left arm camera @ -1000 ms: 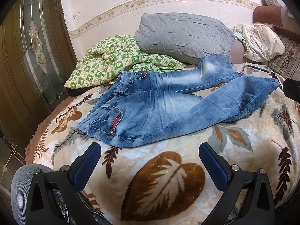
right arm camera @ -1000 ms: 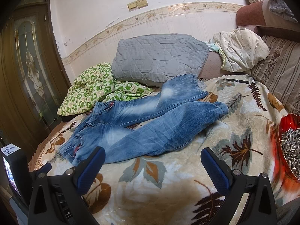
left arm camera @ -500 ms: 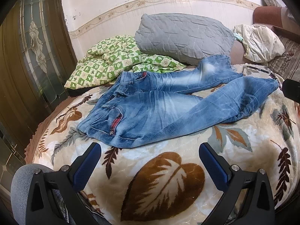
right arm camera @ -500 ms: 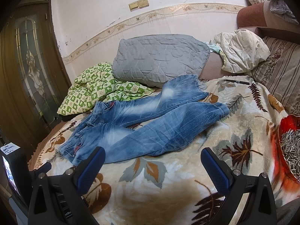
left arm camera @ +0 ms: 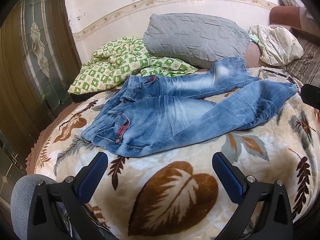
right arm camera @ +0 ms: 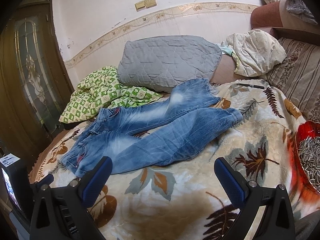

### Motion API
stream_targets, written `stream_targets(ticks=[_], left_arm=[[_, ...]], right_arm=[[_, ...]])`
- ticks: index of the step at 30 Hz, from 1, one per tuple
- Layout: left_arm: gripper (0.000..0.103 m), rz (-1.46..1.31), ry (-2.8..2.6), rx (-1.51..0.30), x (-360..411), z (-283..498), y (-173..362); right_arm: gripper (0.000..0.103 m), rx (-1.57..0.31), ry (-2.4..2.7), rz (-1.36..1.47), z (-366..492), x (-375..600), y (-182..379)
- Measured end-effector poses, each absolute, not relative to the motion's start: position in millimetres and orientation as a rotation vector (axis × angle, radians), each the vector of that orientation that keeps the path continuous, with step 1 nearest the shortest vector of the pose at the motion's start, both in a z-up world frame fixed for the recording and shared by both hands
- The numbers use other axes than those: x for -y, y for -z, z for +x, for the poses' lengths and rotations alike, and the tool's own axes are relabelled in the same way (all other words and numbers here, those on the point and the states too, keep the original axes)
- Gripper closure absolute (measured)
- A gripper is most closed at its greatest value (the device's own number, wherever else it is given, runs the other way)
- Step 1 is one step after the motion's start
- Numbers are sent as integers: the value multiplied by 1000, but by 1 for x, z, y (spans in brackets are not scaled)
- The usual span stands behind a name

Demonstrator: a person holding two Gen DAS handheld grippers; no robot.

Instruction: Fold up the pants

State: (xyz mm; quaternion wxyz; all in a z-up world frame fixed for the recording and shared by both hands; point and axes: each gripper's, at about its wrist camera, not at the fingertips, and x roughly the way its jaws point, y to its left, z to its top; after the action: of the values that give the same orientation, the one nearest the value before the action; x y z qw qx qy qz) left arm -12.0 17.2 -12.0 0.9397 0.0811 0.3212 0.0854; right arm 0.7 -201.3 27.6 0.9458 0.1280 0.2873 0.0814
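Note:
Faded blue jeans lie spread flat on a leaf-patterned blanket, waistband at the left, both legs running to the right. They also show in the right wrist view. My left gripper is open and empty, hovering just short of the waistband's near edge. My right gripper is open and empty, in front of the near leg. Neither touches the jeans.
A grey quilted pillow and a green checked quilt lie behind the jeans. A cream bundle and a black pen are at the back right. A red bowl of sunflower seeds stands at the right edge.
Both views shift only slightly; the right gripper has drifted a little. The jeans have not moved and both grippers stay open.

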Motion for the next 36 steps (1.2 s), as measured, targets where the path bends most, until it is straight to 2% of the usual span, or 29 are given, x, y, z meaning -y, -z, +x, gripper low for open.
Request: stream_targets(ticks=[25, 36], left_arm=[[0, 161, -168, -670, -15, -9, 8], [0, 110, -159, -756, -17, 30, 0]], right_arm=[[0, -596, -158, 299, 1, 208, -29], [0, -613, -119, 300, 7, 210, -36]])
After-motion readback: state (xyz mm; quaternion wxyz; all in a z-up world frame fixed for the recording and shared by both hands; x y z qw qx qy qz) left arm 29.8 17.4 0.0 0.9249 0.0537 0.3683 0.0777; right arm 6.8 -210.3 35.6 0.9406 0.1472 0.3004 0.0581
